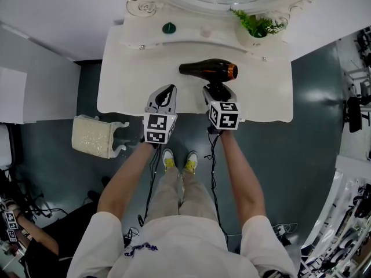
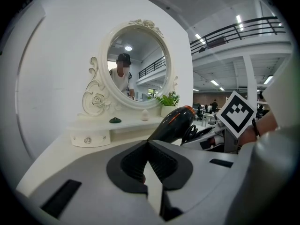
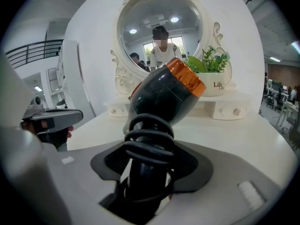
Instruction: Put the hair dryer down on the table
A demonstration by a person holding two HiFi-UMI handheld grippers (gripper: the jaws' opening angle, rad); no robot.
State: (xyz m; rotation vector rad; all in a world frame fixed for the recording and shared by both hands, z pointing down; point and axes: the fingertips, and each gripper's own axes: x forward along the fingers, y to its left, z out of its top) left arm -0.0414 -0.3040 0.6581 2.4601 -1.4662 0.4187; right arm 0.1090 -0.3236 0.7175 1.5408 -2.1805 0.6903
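A black hair dryer (image 1: pixel 208 70) with an orange ring lies across the middle of the white dressing table (image 1: pixel 127 80), barrel pointing left. My right gripper (image 1: pixel 215 90) is shut on its handle, around which the black cord is coiled (image 3: pixel 149 139). Seen from the left gripper view, the hair dryer (image 2: pixel 176 123) is tilted, nozzle low and rear end raised. My left gripper (image 1: pixel 168 91) hovers just left of it over the table's front edge, shut and holding nothing (image 2: pixel 147 144).
An oval mirror (image 2: pixel 138 64) rises at the back of the table above a low shelf. On the shelf are a small green knob-like object (image 1: pixel 168 28), a pale egg-shaped item (image 1: pixel 206 32) and a potted plant (image 1: pixel 258 25). A cushioned stool (image 1: pixel 93 135) sits on the floor, left.
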